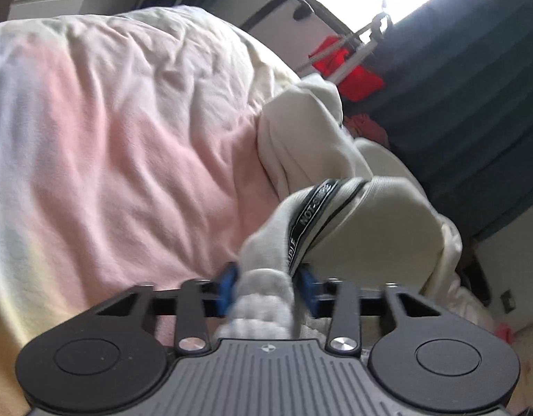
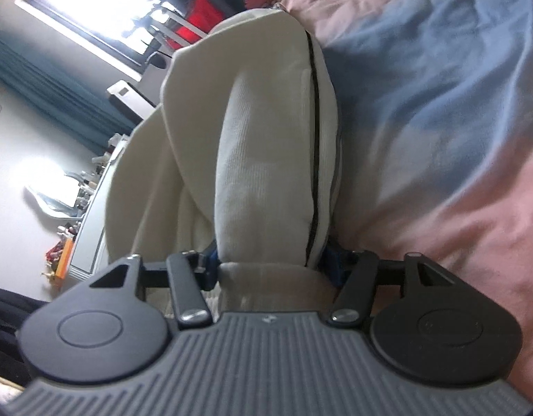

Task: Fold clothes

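Observation:
A cream-white garment with a black lettered band hangs lifted above the bed. My left gripper is shut on a bunched edge of it beside the band, between the blue pads. In the right wrist view the same garment shows a ribbed cream panel and a black seam line. My right gripper is shut on its lower edge. The cloth stretches away from both grippers. Its far end is hidden behind its own folds.
The bed is covered by a rumpled pink, cream and blue duvet, also in the right wrist view. A bright window, teal curtains, a drying rack with red cloth and a cluttered desk stand beyond.

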A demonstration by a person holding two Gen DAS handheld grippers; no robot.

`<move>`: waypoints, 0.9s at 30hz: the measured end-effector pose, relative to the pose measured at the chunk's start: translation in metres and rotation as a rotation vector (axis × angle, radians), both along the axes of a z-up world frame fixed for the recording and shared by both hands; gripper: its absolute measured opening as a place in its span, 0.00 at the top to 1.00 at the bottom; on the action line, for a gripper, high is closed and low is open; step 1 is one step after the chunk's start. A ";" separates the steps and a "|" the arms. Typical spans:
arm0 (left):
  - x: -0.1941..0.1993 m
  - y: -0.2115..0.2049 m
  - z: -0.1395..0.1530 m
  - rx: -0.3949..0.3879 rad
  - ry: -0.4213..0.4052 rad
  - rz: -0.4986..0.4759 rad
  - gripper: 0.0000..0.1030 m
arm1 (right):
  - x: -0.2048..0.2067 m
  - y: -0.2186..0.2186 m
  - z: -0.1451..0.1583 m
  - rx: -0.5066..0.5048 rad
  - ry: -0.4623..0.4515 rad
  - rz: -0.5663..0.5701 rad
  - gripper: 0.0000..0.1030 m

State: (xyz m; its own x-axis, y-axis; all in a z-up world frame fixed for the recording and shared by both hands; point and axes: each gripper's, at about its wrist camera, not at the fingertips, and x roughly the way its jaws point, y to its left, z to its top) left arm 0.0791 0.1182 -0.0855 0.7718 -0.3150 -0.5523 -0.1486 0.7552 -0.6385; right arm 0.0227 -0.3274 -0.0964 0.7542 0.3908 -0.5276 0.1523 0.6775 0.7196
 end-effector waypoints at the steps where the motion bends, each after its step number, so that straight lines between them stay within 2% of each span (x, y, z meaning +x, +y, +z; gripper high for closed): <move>1: -0.001 0.001 0.005 -0.005 -0.014 0.006 0.75 | -0.004 0.001 0.001 0.002 -0.001 0.004 0.65; 3: -0.004 0.004 0.015 -0.014 -0.043 0.019 0.81 | -0.014 0.004 0.006 0.046 -0.009 0.013 0.68; 6: -0.005 0.012 0.048 0.006 -0.093 0.039 0.83 | -0.035 0.021 0.021 0.104 -0.046 0.025 0.71; 9: 0.006 0.031 0.088 0.072 -0.136 0.053 0.83 | -0.056 0.057 0.040 0.144 -0.094 0.054 0.72; 12: 0.023 0.057 0.130 0.157 -0.171 0.073 0.83 | -0.064 0.109 0.049 0.223 -0.125 0.101 0.72; 14: 0.033 0.086 0.160 0.177 -0.180 0.112 0.83 | -0.060 0.153 0.054 0.279 -0.133 0.149 0.73; 17: 0.050 0.124 0.199 0.230 -0.188 0.166 0.83 | -0.038 0.224 0.067 0.312 -0.141 0.234 0.73; 19: 0.073 0.148 0.213 0.289 -0.176 0.202 0.83 | -0.020 0.268 0.076 0.318 -0.143 0.283 0.73; 22: 0.108 0.192 0.212 0.363 -0.122 0.274 0.83 | 0.012 0.330 0.077 0.299 -0.143 0.350 0.73; 24: 0.132 0.224 0.198 0.399 -0.081 0.322 0.83 | 0.033 0.366 0.069 0.309 -0.129 0.389 0.73; 27: 0.166 0.262 0.166 0.449 -0.016 0.338 0.83 | 0.062 0.403 0.049 0.305 -0.080 0.434 0.73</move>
